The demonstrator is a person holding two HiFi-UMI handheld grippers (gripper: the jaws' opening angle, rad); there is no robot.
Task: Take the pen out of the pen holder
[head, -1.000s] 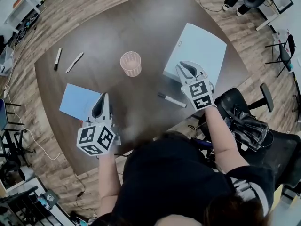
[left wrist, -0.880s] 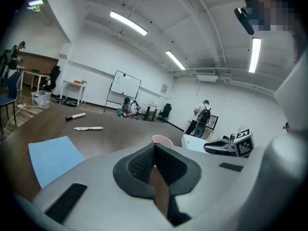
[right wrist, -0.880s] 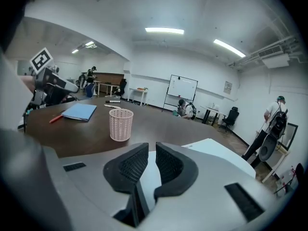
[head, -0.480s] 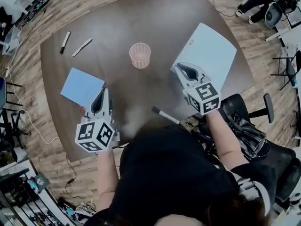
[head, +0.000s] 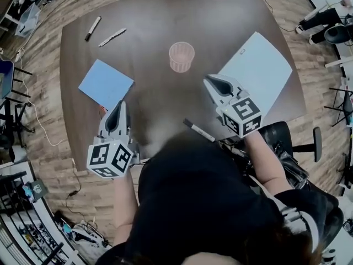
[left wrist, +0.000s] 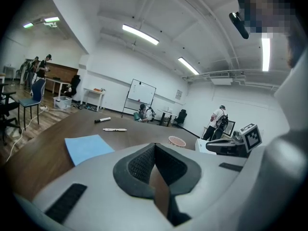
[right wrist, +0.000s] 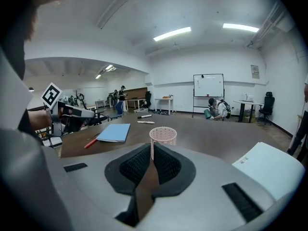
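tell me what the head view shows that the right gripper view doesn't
Only the head view: the black-and-white marker pen lying on the dark wooden table just in front of the person.

Only the right gripper view: the white whiteboard by the far wall and the ceiling strip lights.

Both: the pink mesh pen holder, the blue notebook, the white rectangular pad, and the slim white pen and dark-capped marker near the table's far edge.
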